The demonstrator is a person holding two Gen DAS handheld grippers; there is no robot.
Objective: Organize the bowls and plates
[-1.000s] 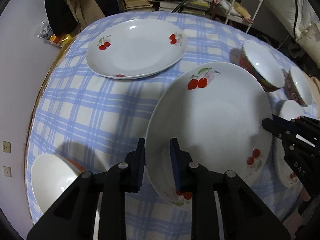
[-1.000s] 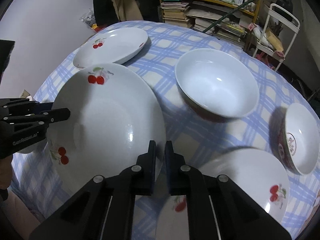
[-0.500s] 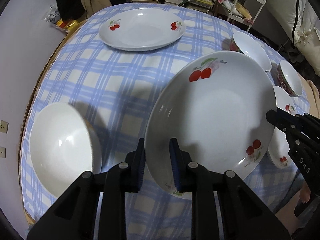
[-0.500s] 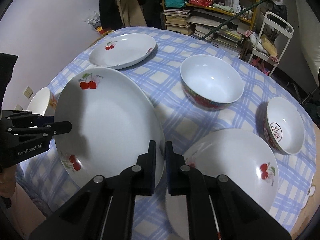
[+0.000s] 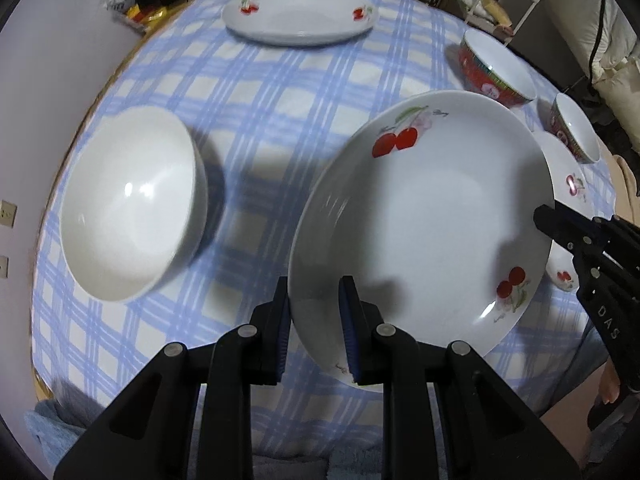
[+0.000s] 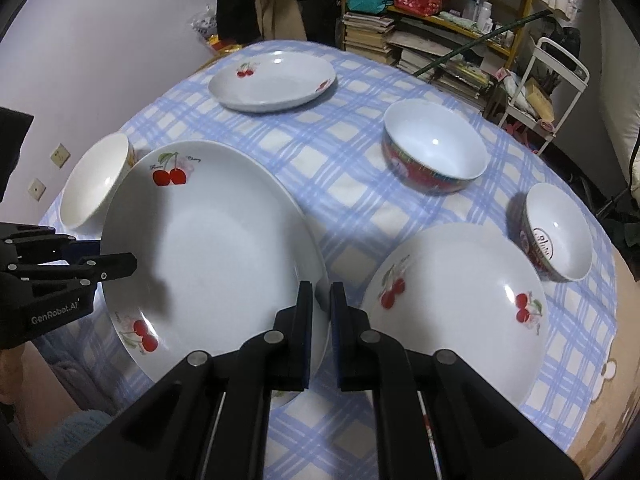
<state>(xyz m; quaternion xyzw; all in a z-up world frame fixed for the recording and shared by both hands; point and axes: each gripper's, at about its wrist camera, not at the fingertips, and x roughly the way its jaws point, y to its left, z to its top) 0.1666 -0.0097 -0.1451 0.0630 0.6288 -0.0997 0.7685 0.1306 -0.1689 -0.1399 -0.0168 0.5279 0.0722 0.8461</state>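
Both grippers hold one large white cherry plate point(image 5: 432, 216) above the table. My left gripper point(image 5: 314, 308) is shut on its left rim and my right gripper point(image 6: 322, 308) is shut on its right rim; the plate also shows in the right wrist view point(image 6: 208, 252). A second cherry plate point(image 6: 456, 312) lies under its right side. A third cherry plate point(image 5: 300, 16) lies at the far side. A plain white bowl point(image 5: 128, 204) sits left. A large red-sided bowl point(image 6: 434, 156) and a small red-sided bowl point(image 6: 556, 232) sit right.
The round table has a blue plaid cloth point(image 5: 260, 92). Shelves of books point(image 6: 420, 36) and a white metal cart point(image 6: 556, 76) stand behind the table. A pale wall point(image 6: 100, 40) runs along the left.
The held plate has been lifted higher and drawn back toward me. The table and the other dishes look farther away, and the white bowl has come fully into the left view.
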